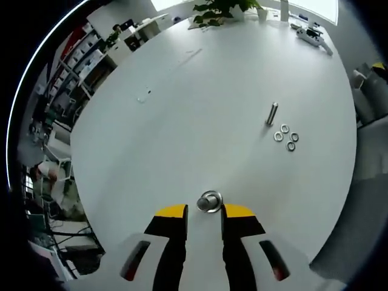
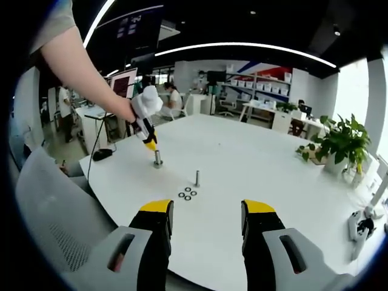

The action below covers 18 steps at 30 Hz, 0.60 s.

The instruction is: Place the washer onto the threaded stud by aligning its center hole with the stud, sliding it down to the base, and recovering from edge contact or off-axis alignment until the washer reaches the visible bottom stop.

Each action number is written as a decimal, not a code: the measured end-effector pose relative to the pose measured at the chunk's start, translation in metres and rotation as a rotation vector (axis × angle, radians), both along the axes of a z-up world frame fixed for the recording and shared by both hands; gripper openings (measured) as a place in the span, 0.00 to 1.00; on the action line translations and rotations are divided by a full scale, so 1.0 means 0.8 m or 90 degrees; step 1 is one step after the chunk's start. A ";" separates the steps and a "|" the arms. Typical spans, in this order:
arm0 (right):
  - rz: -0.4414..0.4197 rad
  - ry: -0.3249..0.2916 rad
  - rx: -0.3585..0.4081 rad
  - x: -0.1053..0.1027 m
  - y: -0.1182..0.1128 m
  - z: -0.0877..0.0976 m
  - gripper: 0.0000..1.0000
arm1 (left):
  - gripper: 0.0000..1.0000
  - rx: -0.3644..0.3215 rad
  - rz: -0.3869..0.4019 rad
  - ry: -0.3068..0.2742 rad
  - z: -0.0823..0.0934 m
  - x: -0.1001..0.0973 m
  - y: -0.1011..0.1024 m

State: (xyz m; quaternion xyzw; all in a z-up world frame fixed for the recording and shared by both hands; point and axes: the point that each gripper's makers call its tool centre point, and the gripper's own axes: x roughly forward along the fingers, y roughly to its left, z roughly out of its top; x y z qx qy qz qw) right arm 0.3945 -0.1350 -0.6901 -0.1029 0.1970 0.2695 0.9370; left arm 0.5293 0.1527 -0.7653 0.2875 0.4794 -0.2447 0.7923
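left tool (image 1: 205,212) hangs over stud (image 1: 210,201) on white surface (image 1: 182,121), washer seemingly at stud top – clamp state cannot be told. right tool (image 2: 206,209) spread, empty. spare washers (image 2: 188,194) beside second stud (image 2: 197,177). advice: keep washer level, centre hole on axis, lower gently to base.

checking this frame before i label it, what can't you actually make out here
- Left gripper view: whether the left hand-held gripper actually clamps the stud or sits around it; seen end-on, contact is unclear.
- Whether a washer already sits on that stud: its top looks ringed, too foreshortened; in the right gripper view too small.
- Threads on the loose bolt: too small.
- Loose washers: four appear, blurred in the right gripper view.
- Right hand-held gripper: open, empty.
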 end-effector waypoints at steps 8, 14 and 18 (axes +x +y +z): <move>0.004 0.003 0.001 0.000 0.001 -0.002 0.47 | 0.21 -0.057 0.053 -0.032 0.014 -0.010 0.001; 0.002 0.002 -0.002 -0.001 0.000 -0.002 0.47 | 0.22 -0.089 0.085 -0.028 0.017 -0.036 0.002; 0.012 0.007 -0.005 -0.002 0.004 -0.003 0.47 | 0.22 -0.120 0.095 -0.044 0.026 -0.049 -0.002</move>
